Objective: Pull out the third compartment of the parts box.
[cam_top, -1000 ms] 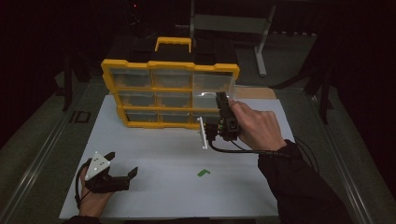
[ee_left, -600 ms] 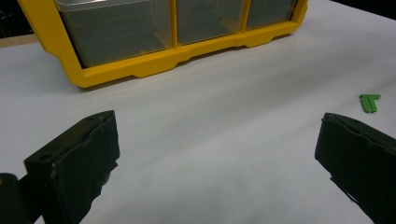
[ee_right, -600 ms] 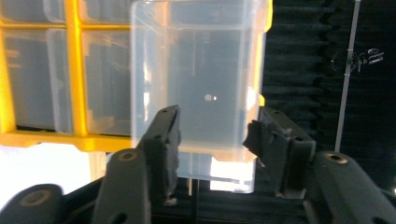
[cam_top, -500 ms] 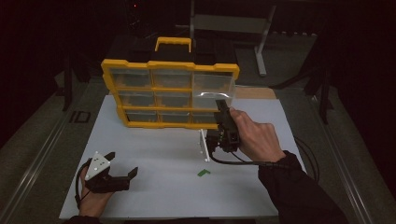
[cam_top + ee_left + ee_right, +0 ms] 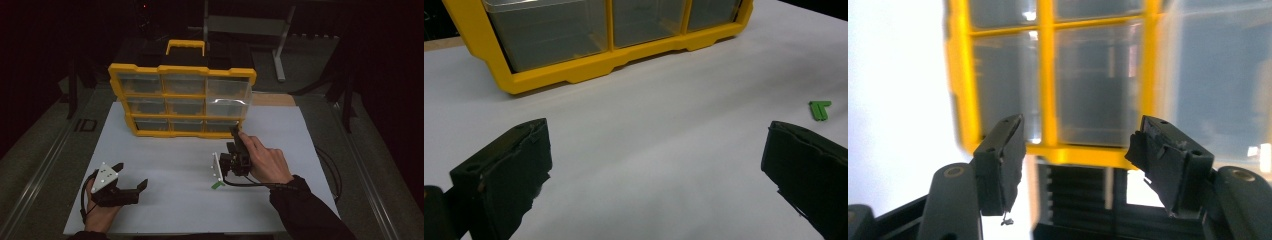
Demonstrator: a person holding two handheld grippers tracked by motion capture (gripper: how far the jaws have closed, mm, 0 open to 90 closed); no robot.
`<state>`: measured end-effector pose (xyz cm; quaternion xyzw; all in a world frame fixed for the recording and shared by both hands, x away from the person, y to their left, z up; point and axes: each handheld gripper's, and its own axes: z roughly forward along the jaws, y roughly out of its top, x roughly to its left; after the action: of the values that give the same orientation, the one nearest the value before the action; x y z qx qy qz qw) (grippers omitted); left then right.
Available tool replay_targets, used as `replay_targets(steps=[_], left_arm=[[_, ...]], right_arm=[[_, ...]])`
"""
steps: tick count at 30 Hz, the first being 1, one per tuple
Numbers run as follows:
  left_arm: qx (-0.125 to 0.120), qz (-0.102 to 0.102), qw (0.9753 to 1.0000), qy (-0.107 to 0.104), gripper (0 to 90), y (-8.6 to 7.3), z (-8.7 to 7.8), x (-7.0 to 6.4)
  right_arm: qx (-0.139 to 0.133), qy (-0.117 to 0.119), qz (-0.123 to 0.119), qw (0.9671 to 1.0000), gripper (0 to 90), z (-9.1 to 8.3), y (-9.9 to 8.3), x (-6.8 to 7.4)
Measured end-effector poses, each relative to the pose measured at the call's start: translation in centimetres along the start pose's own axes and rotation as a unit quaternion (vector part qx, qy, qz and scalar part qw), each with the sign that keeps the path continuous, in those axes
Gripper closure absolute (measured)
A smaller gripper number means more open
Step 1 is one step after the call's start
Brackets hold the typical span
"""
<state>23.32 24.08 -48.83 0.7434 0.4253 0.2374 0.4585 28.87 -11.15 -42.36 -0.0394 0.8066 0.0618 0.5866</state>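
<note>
left gripper [image 5: 131,189]: seen at the near left of the high view, held in a hand low over the white table [image 5: 165,210]. The fingers [image 5: 504,175] are spread wide with nothing between them, just bare table in the gap in the left gripper view.

yellow organizer [image 5: 182,100]: stood up at the far middle of the table, clear drawers in three rows, handle on top. Its bottom row of drawers [image 5: 554,30] is seen past the left gripper's fingers, well apart from them.

green piece [image 5: 215,185]: a small flat green bit lying on the table, just near-left of the right gripper in the high view. It's also spotted at the right edge of the left gripper view [image 5: 820,109], well clear of that gripper's fingers.

right gripper [image 5: 235,150]: held in the right hand [image 5: 267,162] a bit right of centre, tilted on its side, pointed toward the organizer's lower right corner. In the right gripper view the fingers [image 5: 1003,160] are parted fairly wide, nothing gripped; the organizer's drawers are blurred beyond them.

cable [image 5: 250,184]: trailed from the right gripper toward the person's sleeve.
</note>
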Motion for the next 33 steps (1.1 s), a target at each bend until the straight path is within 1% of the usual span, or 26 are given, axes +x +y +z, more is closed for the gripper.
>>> replay_targets(steps=[3, 6, 9, 11, 12, 15, 17, 18, 19, 21, 22, 24, 26, 27, 29, 30, 31, 32, 33], left_arm=[[0.0, 0.001, 1.0, 0.0, 0.1, 0.0, 0.0, 0.0], [0.0, 0.0, 1.0, 0.0, 0.1, 0.0, 0.0, 0.0], [0.0, 0.0, 1.0, 0.0, 0.1, 0.0, 0.0, 0.0], [0.0, 0.0, 1.0, 0.0, 0.1, 0.0, 0.0, 0.0], [0.0, 0.0, 1.0, 0.0, 0.1, 0.0, 0.0, 0.0], [0.0, -0.001, 1.0, 0.0, 0.1, 0.0, 0.1, 0.0], [0.001, 0.0, 1.0, 0.0, 0.1, 0.0, 0.1, 0.0], [0.001, -0.001, 1.0, 0.0, 0.1, 0.0, 0.1, 0.0], [0.0, -0.001, 1.0, 0.0, 0.1, 0.0, 0.0, 0.0], [0.0, -0.001, 1.0, 0.001, 0.1, 0.0, 0.0, 0.0], [0.001, -0.001, 1.0, 0.001, 0.1, 0.0, 0.0, 0.0], [0.001, -0.001, 1.0, 0.001, 0.1, -0.1, 0.0, 0.0], [0.0, -0.002, 1.0, 0.001, 0.1, -0.1, -0.1, 0.0], [0.0, -0.002, 1.0, 0.001, 0.1, -0.1, -0.1, 0.0], [0.001, -0.004, 1.0, 0.002, 0.1, -0.1, -0.1, 0.1], [0.001, -0.004, 1.0, 0.002, 0.1, -0.1, -0.1, 0.1], [0.001, -0.005, 1.0, 0.002, 0.1, -0.2, -0.1, 0.1], [0.002, -0.005, 1.0, 0.003, 0.1, -0.2, -0.1, 0.1], [0.002, -0.005, 1.0, 0.003, 0.0, -0.2, -0.1, 0.1]], right_arm=[[0.0, 0.021, 0.018, 0.9996, 33.8, 0.3, -0.2, 1.0], [0.0, 0.05, 0.052, 0.9974, 32.5, 0.7, -0.7, 1.8], [0.005, 0.069, 0.067, 0.9953, 30.0, 1.2, -1.4, 2.5], [0.005, 0.086, 0.094, 0.9919, 27.7, 1.4, -1.8, 2.9], [0.003, 0.095, 0.109, 0.9895, 27.3, 1.5, -2.1, 3.0], [-0.001, 0.121, 0.151, 0.9811, 25.8, 1.7, -2.8, 3.6], [-0.006, 0.142, 0.18, 0.9733, 25.5, 1.8, -3.3, 3.8], [-0.005, 0.154, 0.204, 0.9666, 24.5, 1.8, -3.6, 4.0], [-0.006, 0.164, 0.224, 0.9607, 23.9, 1.9, -3.9, 4.0], [-0.006, 0.185, 0.264, 0.9466, 21.9, 1.9, -4.6, 4.0], [-0.007, 0.192, 0.286, 0.9388, 21.5, 1.8, -5.0, 4.0], [-0.017, 0.202, 0.323, 0.9245, 22.0, 1.6, -5.8, 3.9], [-0.024, 0.211, 0.363, 0.907, 22.0, 1.2, -6.7, 3.7], [-0.03, 0.219, 0.381, 0.8975, 22.0, 1.0, -7.2, 3.6], [-0.037, 0.23, 0.409, 0.8823, 22.0, 0.7, -8.2, 3.5], [-0.044, 0.231, 0.426, 0.8736, 22.2, 0.6, -8.7, 3.5], [-0.048, 0.232, 0.444, 0.8641, 22.1, 0.4, -9.2, 3.5], [-0.054, 0.239, 0.46, 0.8534, 22.0, 0.2, -9.7, 3.5], [-0.061, 0.238, 0.476, 0.8441, 22.0, 0.1, -10.2, 3.7]])
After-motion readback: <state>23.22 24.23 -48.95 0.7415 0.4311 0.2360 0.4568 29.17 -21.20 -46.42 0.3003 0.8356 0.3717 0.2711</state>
